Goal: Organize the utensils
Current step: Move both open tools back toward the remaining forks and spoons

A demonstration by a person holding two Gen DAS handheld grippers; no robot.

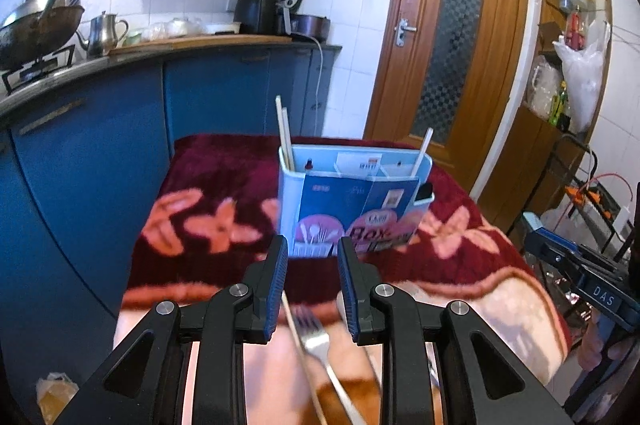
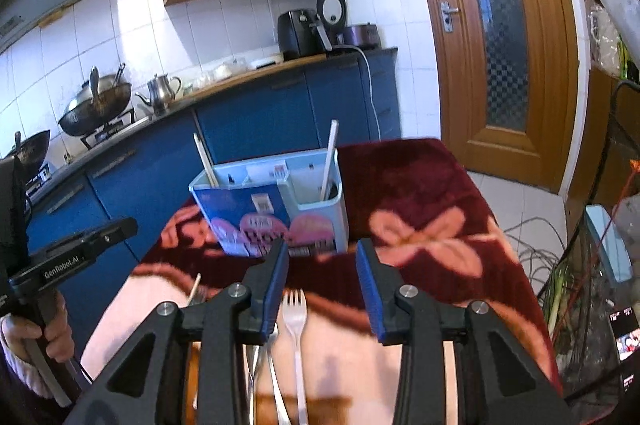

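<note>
Between the spread jaws of the left gripper [image 1: 313, 253] lies nothing held; a metal fork [image 1: 320, 341] and a loose chopstick [image 1: 296, 329] rest on the blanket [image 1: 208, 165] just below them, nearer the camera than the utensil box [image 1: 352, 201]. The right gripper [image 2: 322, 259] likewise stands wide apart and empty, poised over a white fork [image 2: 295, 309] with further metal utensils [image 2: 260, 357] beside it, probably lined up for a pick. Beyond both, the light blue utensil box sits on the cloth-covered tabletop, chopsticks [image 1: 283, 129] upright in its left compartment and one white handle [image 1: 423, 151] leaning in its right, which suggests sorting by type. Its cardboard sleeve reads "Box"; other print is too blurred. "GenRobot.AI" shows on the left device seen from the right wrist, "DAS" on the right device.
</note>
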